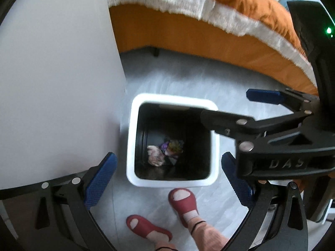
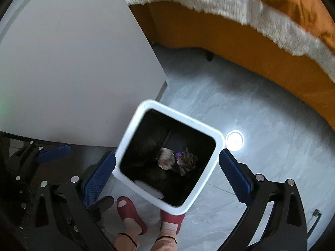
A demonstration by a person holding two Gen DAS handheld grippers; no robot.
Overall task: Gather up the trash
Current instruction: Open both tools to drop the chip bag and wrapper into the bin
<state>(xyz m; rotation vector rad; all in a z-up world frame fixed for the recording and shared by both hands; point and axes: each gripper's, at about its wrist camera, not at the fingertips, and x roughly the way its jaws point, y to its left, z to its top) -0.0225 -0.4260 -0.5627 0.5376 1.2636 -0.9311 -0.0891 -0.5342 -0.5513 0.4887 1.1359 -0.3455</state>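
- My left hand-held gripper hangs spread and empty over the bin; my right hand-held gripper is spread and empty too, its blue pads flanking the rim.
- The trash, a pale crumpled wad and a purple-yellow wrapper, lies on the bin's floor, at about twelve o'clock from my pads.
- I judge it light, soft, crushable; pinch a raised fold.
- The worktop sits at ten o'clock, the bed at one.

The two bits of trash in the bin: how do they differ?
The pale wad is a rounded, pinkish-white crumpled ball; the wrapper beside it is darker, with purple and yellow print, and has a spikier, ragged outline. The pale wad lies nearer the bin's middle, the wrapper toward one wall. Both are crumpled, touch each other, and rest on the bin's black bottom.
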